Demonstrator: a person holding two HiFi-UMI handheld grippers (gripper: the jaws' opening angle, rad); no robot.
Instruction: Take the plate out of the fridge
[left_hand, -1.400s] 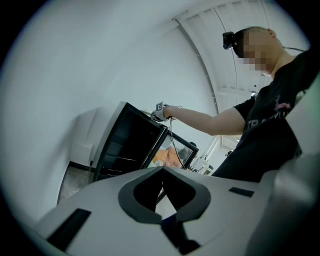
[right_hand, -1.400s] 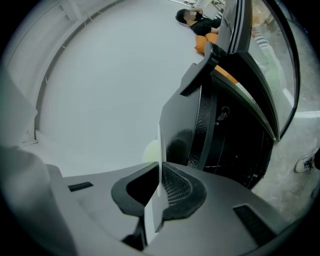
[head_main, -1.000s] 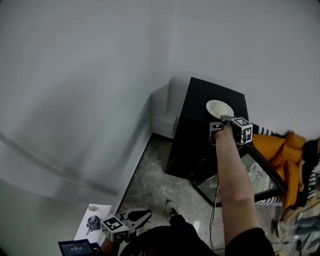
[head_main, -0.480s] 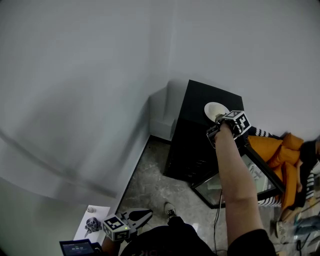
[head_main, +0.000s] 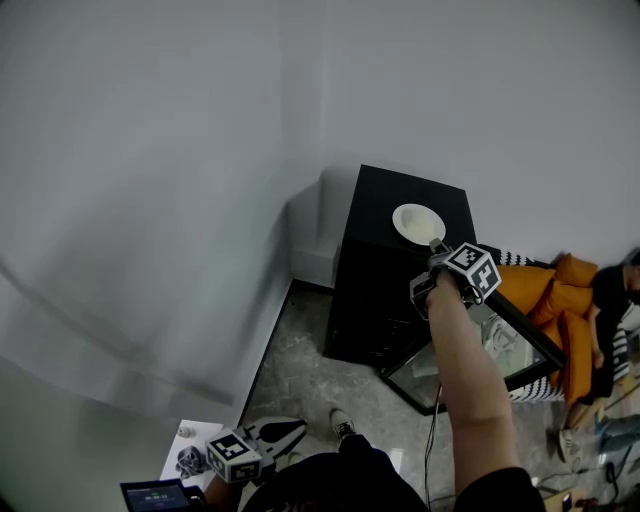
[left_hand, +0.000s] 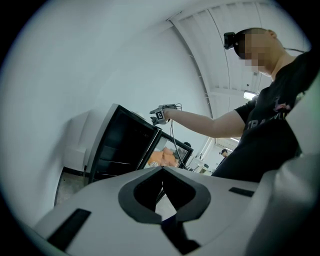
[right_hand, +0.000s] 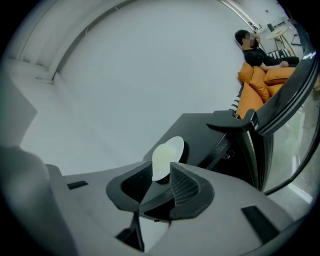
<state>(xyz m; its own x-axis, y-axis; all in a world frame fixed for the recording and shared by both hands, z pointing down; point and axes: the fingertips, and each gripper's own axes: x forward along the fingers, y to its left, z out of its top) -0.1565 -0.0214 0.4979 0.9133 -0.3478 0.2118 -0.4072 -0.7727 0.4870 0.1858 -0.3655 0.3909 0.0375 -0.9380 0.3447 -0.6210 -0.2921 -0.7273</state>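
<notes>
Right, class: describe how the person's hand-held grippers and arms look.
Both the left hand-held gripper and right hand-held gripper have grey moulded bodies with dark pads. Each carries a cube of black-and-white square markers. A thin cable hangs from the right one. The T-shirt is black, short-sleeved.

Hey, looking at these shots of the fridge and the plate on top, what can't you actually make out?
Fridge shelves: head view, hidden under its own top; left gripper view, too dark.
Small things on the white stand, head view bottom left: too small to name.
Person on the orange cushions: head view, cut off by the right edge.
</notes>
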